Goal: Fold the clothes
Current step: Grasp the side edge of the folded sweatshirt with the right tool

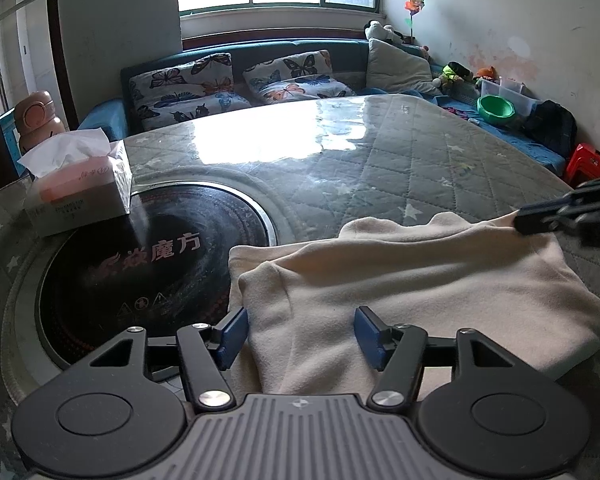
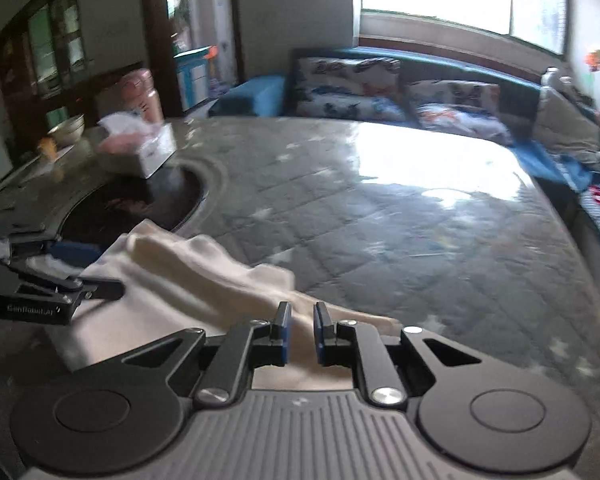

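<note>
left hand-held gripper (image 1: pixel 300 334): jaws apart over cream garment (image 1: pixel 400 280) | right hand-held gripper (image 2: pixel 302 332): clamped on garment edge | tabletop (image 1: pixel 380 168): quilted

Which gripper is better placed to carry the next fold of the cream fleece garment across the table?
Right, probably. The right gripper is shut on an edge of the cream fleece garment and lifts it off the quilted grey table. The left gripper is open, its blue pads clear of the cloth between them.

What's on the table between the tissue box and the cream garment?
The left wrist view shows only the round black cooktop set into the table, between the tissue box and the cream garment; nothing stands on that stretch.
</note>
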